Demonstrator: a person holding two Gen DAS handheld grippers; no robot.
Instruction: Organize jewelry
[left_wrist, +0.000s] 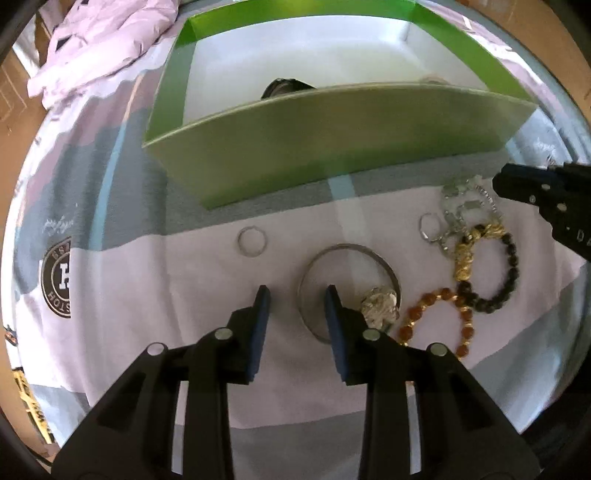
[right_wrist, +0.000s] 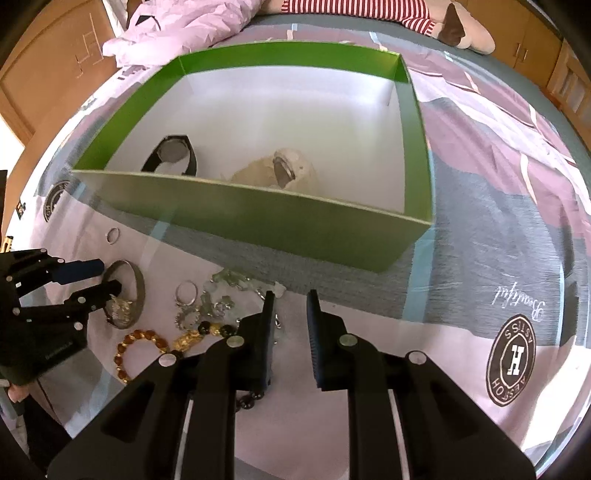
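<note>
Left gripper (left_wrist: 297, 293) jaws apart, empty — straddling the silver metal bangle's (left_wrist: 384, 264) rim; right gripper (right_wrist: 290, 297) also parted, empty.

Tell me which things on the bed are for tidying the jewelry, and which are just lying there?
For the job:
green box
black watch, already in the box
silver bangle
small ring
orange bead bracelet
black bead bracelet
silver chain pile
left gripper, open over the bangle
right gripper, open

Just lying about:
crumpled lilac blanket
stuffed toy
</note>
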